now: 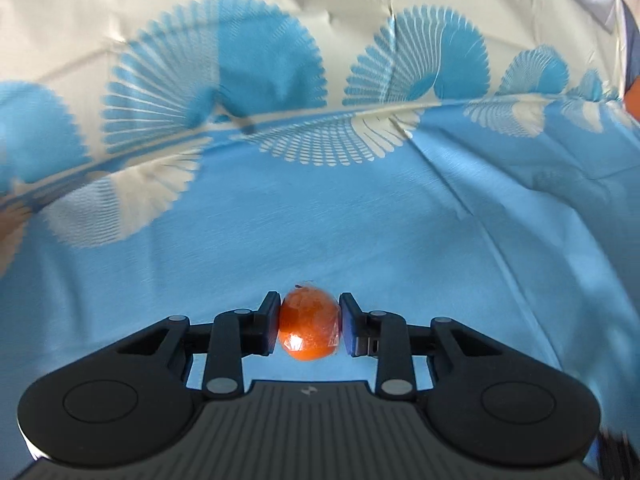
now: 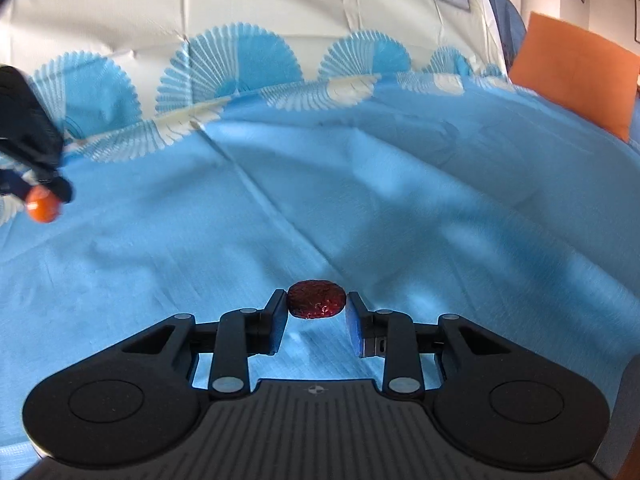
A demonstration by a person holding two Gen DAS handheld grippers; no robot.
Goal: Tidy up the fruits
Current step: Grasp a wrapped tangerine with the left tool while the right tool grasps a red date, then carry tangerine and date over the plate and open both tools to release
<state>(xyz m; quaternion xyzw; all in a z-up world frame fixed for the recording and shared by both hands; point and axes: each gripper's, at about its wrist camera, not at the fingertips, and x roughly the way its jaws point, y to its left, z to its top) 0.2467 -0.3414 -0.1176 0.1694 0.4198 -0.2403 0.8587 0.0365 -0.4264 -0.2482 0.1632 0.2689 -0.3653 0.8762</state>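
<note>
A small orange fruit [image 1: 309, 330] wrapped in clear film sits between the pads of my left gripper [image 1: 309, 297], which is shut on it just above the blue sheet. The right wrist view shows that same gripper [image 2: 42, 196] at the far left edge, with the orange fruit [image 2: 44, 208] hanging from its tips. My right gripper [image 2: 317, 297] is shut on a dark red, rough-skinned fruit [image 2: 317, 305], pinched only at the very tips of the fingers and held over the sheet.
A blue bedsheet [image 2: 360, 200] with white and blue fan patterns covers the whole surface, creased in places. An orange cushion [image 2: 576, 76] lies at the far right, and its corner shows at the edge of the left wrist view [image 1: 633, 100]. A wall stands behind it.
</note>
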